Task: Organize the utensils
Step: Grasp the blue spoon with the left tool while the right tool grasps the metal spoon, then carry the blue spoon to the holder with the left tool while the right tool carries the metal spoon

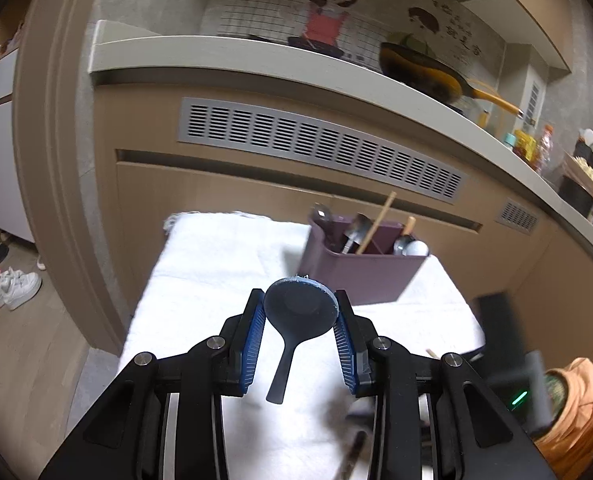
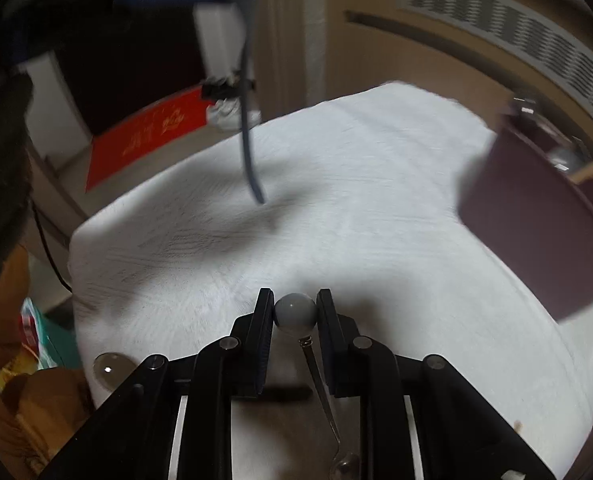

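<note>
My left gripper [image 1: 300, 310] is shut on the bowl of a dark blue rice paddle [image 1: 296, 316], held above the white cloth with its handle hanging toward me. A purple utensil holder [image 1: 360, 276] stands just beyond it, holding spoons and a wooden chopstick. My right gripper [image 2: 295, 312] is shut on the grey ball end of a thin metal spoon [image 2: 324, 392], whose bowl hangs down near the camera. In the right wrist view the paddle's handle [image 2: 250, 160] hangs over the cloth and the holder [image 2: 536, 220] is at the right.
The white cloth [image 1: 224, 264] covers a small table in front of brown cabinets with a vent grille [image 1: 320, 148]. A yellow pan [image 1: 424, 68] sits on the counter above. Shoes [image 1: 14, 286] and a red mat [image 2: 144, 136] lie on the floor at left.
</note>
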`<state>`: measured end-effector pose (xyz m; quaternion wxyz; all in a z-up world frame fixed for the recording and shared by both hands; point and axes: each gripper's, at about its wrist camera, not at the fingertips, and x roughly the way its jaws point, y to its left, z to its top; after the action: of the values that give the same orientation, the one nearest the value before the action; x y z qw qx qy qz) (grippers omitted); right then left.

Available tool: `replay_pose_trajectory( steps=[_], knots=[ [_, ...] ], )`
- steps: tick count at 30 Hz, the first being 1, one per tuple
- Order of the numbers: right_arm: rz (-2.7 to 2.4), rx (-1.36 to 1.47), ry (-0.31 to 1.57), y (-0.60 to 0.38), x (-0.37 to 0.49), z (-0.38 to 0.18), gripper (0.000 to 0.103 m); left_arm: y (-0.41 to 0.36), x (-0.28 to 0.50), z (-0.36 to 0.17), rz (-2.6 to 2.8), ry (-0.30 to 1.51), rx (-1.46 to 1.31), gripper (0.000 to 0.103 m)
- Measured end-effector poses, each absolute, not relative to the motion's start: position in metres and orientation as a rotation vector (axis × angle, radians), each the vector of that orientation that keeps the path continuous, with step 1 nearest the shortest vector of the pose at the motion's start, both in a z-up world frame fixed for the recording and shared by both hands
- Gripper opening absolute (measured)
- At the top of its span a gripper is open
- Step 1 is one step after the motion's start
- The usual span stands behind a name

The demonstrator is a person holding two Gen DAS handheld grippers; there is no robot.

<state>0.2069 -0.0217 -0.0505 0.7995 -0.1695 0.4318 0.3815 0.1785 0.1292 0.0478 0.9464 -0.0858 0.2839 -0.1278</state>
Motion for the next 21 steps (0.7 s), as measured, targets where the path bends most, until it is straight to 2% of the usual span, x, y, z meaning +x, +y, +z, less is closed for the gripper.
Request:
replay_pose_trajectory(
  steps=[10, 21],
  knots=[
    [0.606, -0.207, 0.715, -0.129, 0.191, 0.034, 0.02, 0.071, 0.174, 0.073, -0.333, 0.576, -0.122, 0.035],
    [0.48, -0.123, 0.406, -0.149, 0.249, 0.181, 0.02, 0.031, 0.232, 0.178, -0.373, 0.425, -0.079, 0.035]
  ],
)
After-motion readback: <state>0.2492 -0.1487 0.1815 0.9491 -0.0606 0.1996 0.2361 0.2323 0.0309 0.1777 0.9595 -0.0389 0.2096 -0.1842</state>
